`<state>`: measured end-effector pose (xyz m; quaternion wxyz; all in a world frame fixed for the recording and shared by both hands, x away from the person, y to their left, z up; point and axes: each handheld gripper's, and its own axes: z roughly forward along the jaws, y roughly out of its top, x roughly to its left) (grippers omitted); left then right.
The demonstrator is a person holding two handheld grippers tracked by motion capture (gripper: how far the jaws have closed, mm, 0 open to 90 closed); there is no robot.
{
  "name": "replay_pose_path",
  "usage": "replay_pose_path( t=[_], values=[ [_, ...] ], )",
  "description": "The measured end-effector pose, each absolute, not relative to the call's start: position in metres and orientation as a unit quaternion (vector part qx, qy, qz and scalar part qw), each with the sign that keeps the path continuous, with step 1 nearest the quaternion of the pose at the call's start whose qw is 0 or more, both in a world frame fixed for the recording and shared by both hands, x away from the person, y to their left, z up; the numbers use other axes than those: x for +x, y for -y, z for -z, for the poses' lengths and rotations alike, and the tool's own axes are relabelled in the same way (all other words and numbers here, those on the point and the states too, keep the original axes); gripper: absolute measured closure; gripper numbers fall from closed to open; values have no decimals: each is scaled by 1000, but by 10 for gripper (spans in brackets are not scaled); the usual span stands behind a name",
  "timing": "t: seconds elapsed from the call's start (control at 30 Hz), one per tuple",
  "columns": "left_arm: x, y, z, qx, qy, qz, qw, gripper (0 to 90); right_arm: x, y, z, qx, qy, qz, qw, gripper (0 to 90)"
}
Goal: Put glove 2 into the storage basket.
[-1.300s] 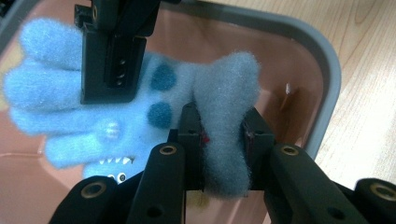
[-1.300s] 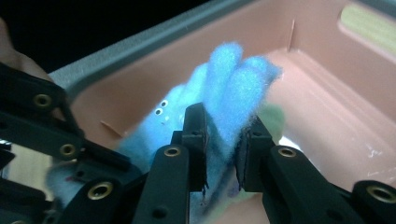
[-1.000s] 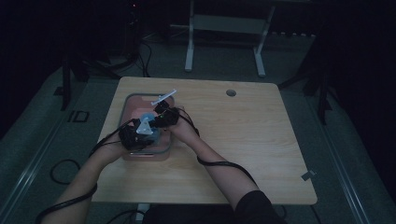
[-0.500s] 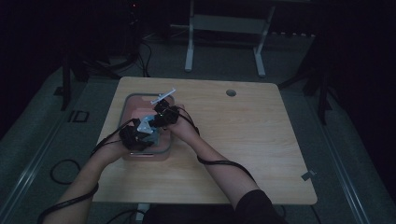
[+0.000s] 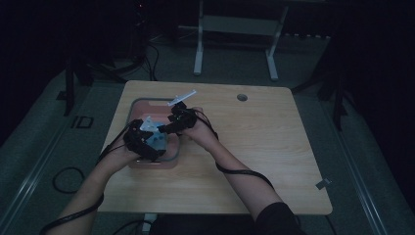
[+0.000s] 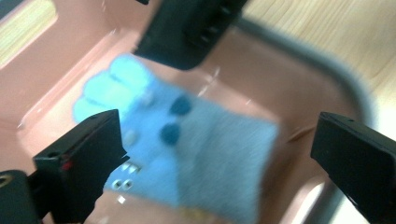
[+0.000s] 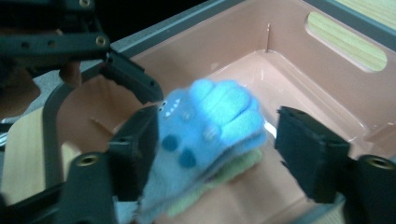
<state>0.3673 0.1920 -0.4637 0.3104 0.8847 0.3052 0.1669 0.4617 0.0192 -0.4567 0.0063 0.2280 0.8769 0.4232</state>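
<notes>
A soft light-blue fabric toy with dark-blue spots [image 6: 187, 154] is in the pink plastic bin with a grey rim [image 5: 147, 105], which sits on the pale wooden surface [image 5: 274, 147]. Both grippers hang over the bin. The left gripper [image 6: 219, 154] and the right gripper [image 7: 215, 154] have just been opening their fingers; each pair now stands wide, the toy loose between them.

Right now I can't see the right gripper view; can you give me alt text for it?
A blue sock with dark dots lies blurred between the right gripper's two black jaws, which have just been opening and stand apart from it. It sits over a pink bin, with the left gripper reaching in from upper left.
</notes>
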Motion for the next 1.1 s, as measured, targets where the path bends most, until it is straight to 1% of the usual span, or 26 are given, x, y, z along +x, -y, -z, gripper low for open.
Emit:
replay_pose_path(
  t=[0.1, 0.13, 0.23, 0.33, 0.37, 0.57, 0.63, 0.77, 1.1],
  values=[
    [362, -189, 461, 877, -302, -182, 327, 14, 459, -10, 455, 224, -877, -426, 4, 192],
    [360, -188, 461, 876, -299, -188, 329, 14, 458, -9, 455, 223, -877, -426, 6, 181],
    [355, -183, 458, 873, -298, -184, 340, 16, 455, 0, 457, 223, -875, -429, 4, 159],
    [348, -178, 456, 870, -294, -185, 350, 36, 452, 7, 459, 220, -876, -430, 6, 152],
    [345, -175, 456, 870, -291, -183, 353, 36, 451, 10, 460, 221, -874, -432, 3, 152],
    [333, -160, 458, 876, -275, -166, 360, 36, 444, 25, 462, 214, -876, -433, 25, 152],
    [329, -155, 458, 877, -270, -155, 365, 35, 443, 30, 464, 216, -875, -432, 22, 152],
    [319, -146, 460, 875, -261, -162, 373, 21, 441, 42, 468, 214, -876, -431, 30, 150],
    [304, -126, 471, 878, -239, -138, 392, 21, 425, 71, 480, 213, -876, -430, 42, 145]
  ],
)
